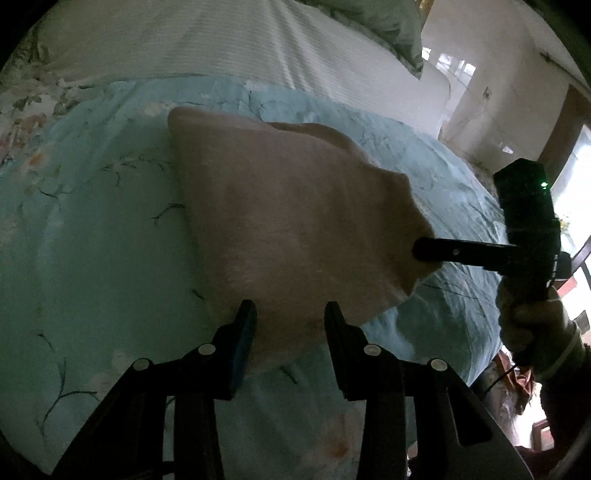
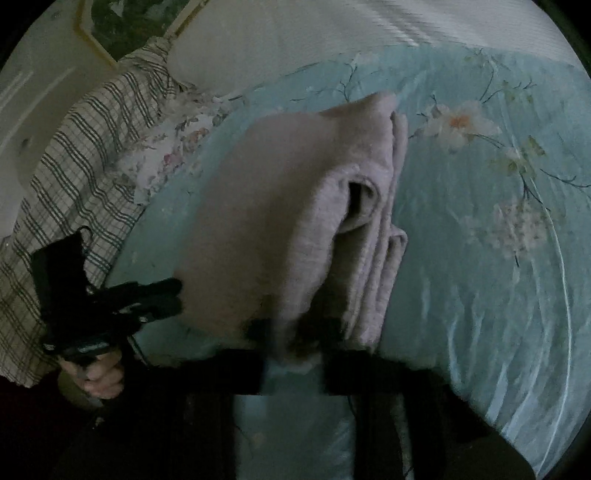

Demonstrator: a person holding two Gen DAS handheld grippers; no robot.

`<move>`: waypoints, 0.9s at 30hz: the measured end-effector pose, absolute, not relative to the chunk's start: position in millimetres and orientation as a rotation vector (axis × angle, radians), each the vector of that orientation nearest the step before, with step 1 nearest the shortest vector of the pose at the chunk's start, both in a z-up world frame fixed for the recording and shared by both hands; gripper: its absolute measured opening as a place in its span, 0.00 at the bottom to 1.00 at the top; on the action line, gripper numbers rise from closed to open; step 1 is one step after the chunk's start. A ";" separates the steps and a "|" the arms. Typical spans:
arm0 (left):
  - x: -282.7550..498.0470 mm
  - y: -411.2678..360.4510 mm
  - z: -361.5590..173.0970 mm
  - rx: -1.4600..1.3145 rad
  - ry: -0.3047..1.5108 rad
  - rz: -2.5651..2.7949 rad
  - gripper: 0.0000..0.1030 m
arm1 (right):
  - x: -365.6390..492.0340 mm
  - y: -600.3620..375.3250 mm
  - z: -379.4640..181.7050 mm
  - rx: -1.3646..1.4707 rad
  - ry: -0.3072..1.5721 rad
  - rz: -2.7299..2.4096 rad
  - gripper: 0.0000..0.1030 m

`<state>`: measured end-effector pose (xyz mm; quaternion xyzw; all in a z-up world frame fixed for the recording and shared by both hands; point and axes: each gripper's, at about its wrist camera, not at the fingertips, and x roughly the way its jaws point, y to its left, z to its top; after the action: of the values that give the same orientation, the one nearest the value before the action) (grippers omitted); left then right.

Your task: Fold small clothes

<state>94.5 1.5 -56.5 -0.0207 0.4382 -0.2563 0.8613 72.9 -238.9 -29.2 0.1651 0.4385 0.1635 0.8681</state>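
Note:
A pale pink fuzzy garment point(image 1: 288, 221) lies folded on a light blue floral bedspread point(image 1: 92, 240). My left gripper point(image 1: 290, 314) is open, its fingers on either side of the garment's near edge. In the left wrist view my right gripper point(image 1: 424, 251) pinches the garment's right corner and lifts it. In the right wrist view the garment point(image 2: 277, 221) hangs in folded layers from my right gripper point(image 2: 291, 332), whose fingers are dark and blurred. My left gripper point(image 2: 173, 295) shows there at the cloth's left edge.
A white ribbed blanket point(image 1: 221, 37) and a grey pillow point(image 1: 388, 26) lie at the far end of the bed. A plaid cloth point(image 2: 92, 147) lies on the bed's left side. The bed edge point(image 1: 480, 350) drops off at the right.

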 end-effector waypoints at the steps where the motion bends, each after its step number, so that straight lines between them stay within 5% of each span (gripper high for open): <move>1: 97.0 0.3 -59.0 -0.043 0.931 -0.531 0.35 | 70.1 -241.3 -18.1 0.344 0.882 0.339 0.07; 7: 94.4 -9.3 -69.4 -0.023 0.954 -0.533 0.34 | 59.0 -256.2 -25.7 0.272 0.947 0.244 0.08; 11: 89.6 -20.4 -80.9 0.030 0.950 -0.500 0.36 | 50.7 -262.0 -44.6 0.335 0.956 0.201 0.26; 19: 80.0 -13.3 -49.1 0.056 0.922 -0.512 0.36 | 42.6 -248.3 27.5 0.393 0.715 0.226 0.26; 25: 124.6 -15.9 -33.4 -0.068 0.906 -0.470 0.38 | 105.9 -233.4 -6.0 0.357 0.804 0.118 0.26; 27: 144.5 -15.8 -51.5 -0.062 0.953 -0.406 0.36 | 118.2 -254.7 -36.7 0.430 0.849 0.052 0.11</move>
<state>144.5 -15.8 -51.5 -0.0298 0.4556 -0.1941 0.8683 118.2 -254.7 -36.7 0.2068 0.4084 0.0250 0.8887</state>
